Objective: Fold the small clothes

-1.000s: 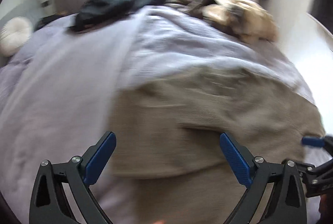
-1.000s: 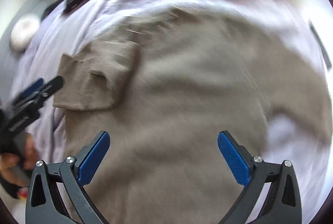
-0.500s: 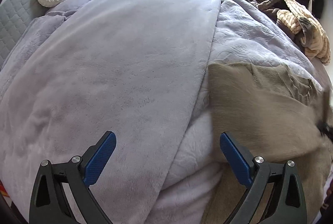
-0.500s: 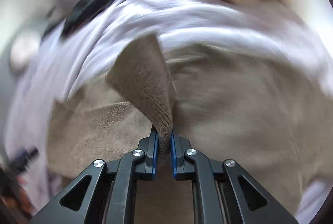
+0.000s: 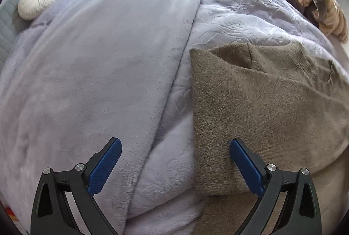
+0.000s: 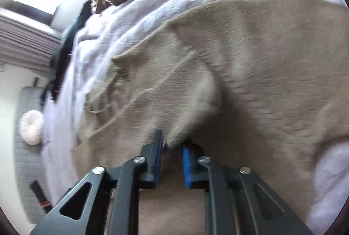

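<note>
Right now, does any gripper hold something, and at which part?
The right gripper pinches a raised fold of the beige sweater; its jaws just eased slightly wider. The left gripper is open and holds nothing.

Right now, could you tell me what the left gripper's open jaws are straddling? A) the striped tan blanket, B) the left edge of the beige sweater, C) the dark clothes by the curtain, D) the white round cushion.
B: the left gripper stands open, one pad over the beige sweater and the other over the lavender bedding.
</note>
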